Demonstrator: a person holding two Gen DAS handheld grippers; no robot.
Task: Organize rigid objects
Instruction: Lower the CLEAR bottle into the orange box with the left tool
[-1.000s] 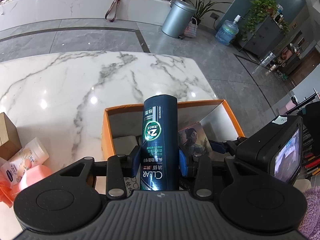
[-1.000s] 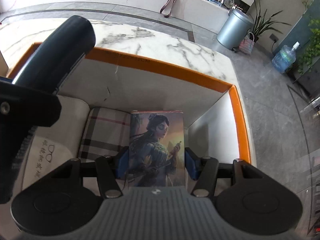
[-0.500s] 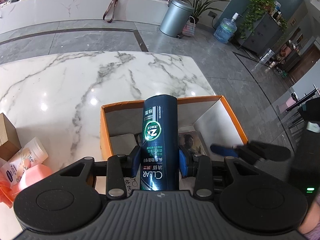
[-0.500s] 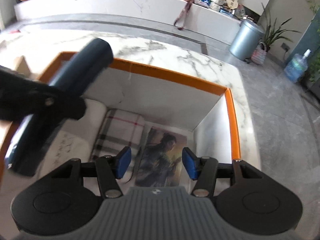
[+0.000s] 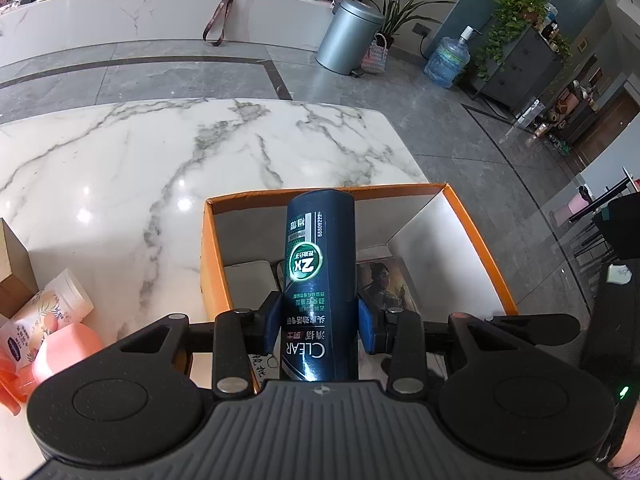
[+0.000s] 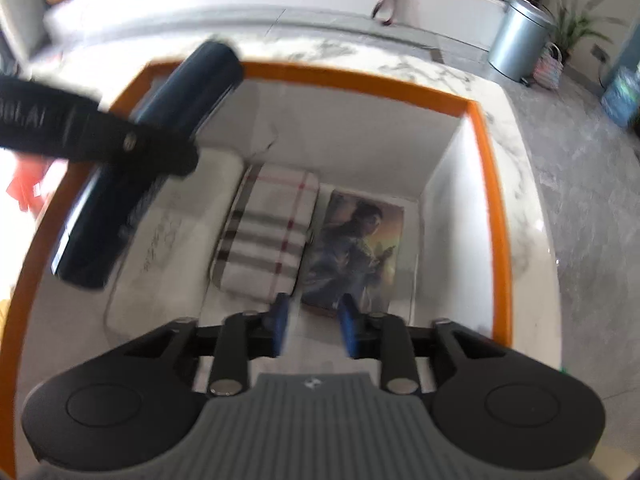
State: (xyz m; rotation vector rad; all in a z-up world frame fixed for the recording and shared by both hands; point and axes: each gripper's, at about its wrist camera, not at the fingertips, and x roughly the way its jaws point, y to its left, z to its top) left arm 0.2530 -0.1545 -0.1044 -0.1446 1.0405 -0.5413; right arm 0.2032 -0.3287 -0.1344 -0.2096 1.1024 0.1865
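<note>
My left gripper is clenched on the dark blue shampoo bottle, holding it above the left part of the orange-rimmed box on the marble counter. My right gripper hangs released and empty over the box's near side, blurred. Inside the box lie a white case, a plaid case and, rightmost, a picture card, side by side.

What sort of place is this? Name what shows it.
Probably an office lobby or reception area: a long marble counter along the far wall, a water-cooler jug on the polished tile floor, and potted plants over a cabinet. The work itself is on a marble table.
</note>
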